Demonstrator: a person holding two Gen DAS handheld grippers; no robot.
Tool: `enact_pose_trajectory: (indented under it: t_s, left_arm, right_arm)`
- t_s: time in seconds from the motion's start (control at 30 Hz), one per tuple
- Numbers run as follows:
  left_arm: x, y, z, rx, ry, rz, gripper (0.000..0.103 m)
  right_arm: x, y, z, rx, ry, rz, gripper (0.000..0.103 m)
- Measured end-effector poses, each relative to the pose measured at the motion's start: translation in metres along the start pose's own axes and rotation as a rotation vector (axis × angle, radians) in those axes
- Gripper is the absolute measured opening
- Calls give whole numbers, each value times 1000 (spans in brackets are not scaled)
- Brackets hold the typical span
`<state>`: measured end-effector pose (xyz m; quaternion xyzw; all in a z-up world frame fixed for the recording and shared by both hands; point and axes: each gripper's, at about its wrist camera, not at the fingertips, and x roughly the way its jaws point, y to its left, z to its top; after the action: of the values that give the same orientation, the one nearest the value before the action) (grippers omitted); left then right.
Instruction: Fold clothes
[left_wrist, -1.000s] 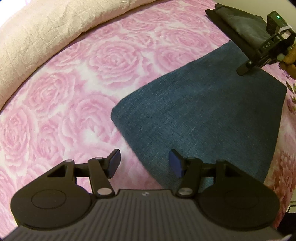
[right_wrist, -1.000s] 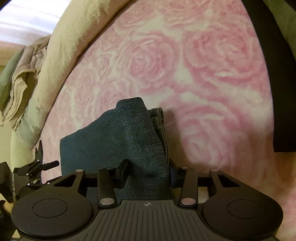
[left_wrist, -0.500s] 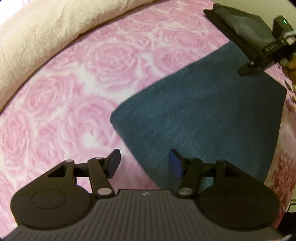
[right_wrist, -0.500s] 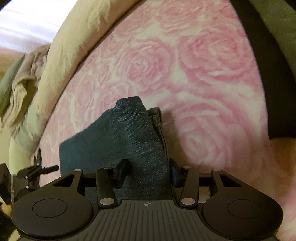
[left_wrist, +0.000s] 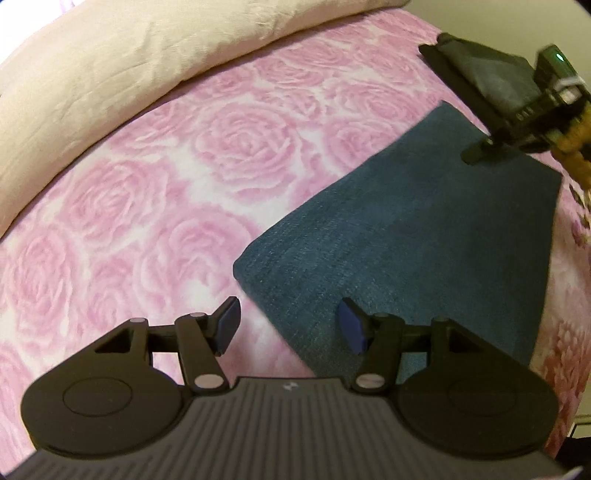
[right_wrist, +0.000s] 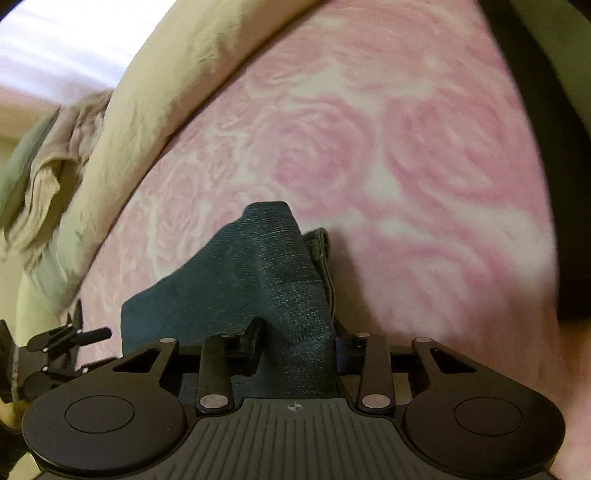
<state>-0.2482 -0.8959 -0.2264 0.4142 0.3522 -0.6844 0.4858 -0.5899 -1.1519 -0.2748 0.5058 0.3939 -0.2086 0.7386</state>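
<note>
1. Our left gripper (left_wrist: 288, 325) hangs with its jaws spread wide and nothing between them, just above the near corner of the folded dark blue denim garment (left_wrist: 413, 240).
2. The garment lies flat on the pink rose-patterned bedspread (left_wrist: 177, 192); its long axis runs from beneath our left gripper ahead and to the right, towards our right gripper (left_wrist: 480, 151).
3. Our right gripper (right_wrist: 295, 339) is clamped on a raised fold of the denim (right_wrist: 273, 266), which peaks just ahead of its fingers.
4. A cream pillow (left_wrist: 110, 74) lies far ahead-left of the left gripper; a folded dark grey cloth (left_wrist: 491, 81) lies beyond the denim.
</note>
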Motion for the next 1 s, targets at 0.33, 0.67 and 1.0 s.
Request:
enact_pose_trajectory:
  t_s: [0.33, 0.67, 1.0]
  left_arm:
    - [-12, 26, -10, -19, 0, 33, 55]
    - [-33, -7, -27, 366, -65, 122, 59]
    - [-32, -24, -63, 571, -72, 88, 60]
  right_arm:
    - [56, 70, 62, -279, 56, -84, 42]
    - [-50, 81, -69, -149, -297, -151, 79]
    - [7, 96, -271, 333, -221, 146, 90]
